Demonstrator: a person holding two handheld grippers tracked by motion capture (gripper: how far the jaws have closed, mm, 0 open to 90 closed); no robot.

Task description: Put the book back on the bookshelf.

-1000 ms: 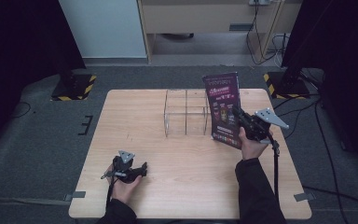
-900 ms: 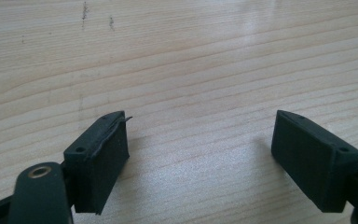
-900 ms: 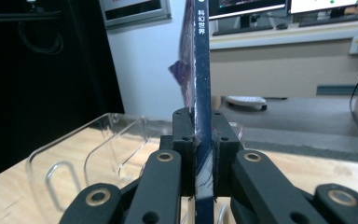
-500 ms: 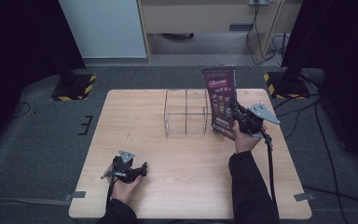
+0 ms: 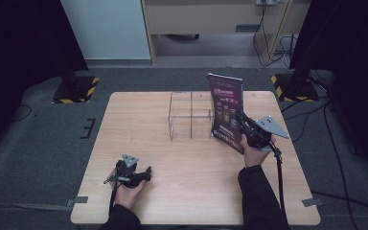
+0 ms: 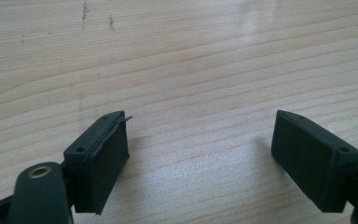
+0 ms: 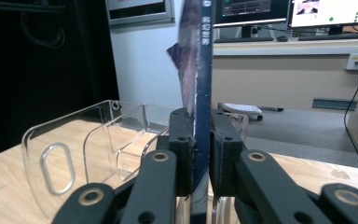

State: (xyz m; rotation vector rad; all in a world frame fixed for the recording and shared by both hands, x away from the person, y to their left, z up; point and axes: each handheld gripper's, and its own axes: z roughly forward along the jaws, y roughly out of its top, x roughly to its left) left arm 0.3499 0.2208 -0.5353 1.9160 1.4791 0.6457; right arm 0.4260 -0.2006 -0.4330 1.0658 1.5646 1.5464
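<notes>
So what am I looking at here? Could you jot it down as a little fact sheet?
Setting: wooden table, a person seated at its near edge
Left gripper: jaws wide apart, holding nothing, low over the bare wood
Right gripper: jaws shut on the spine of a book
Book: dark purple cover, held upright
Clear rack: see-through plastic with dividers, beside the book
Behind: cables, stands with yellow-black bases

Clear rack (image 5: 191, 116) mid-table (image 5: 139, 124); magazine (image 5: 227, 112) upright at its right (touching unclear).
</notes>
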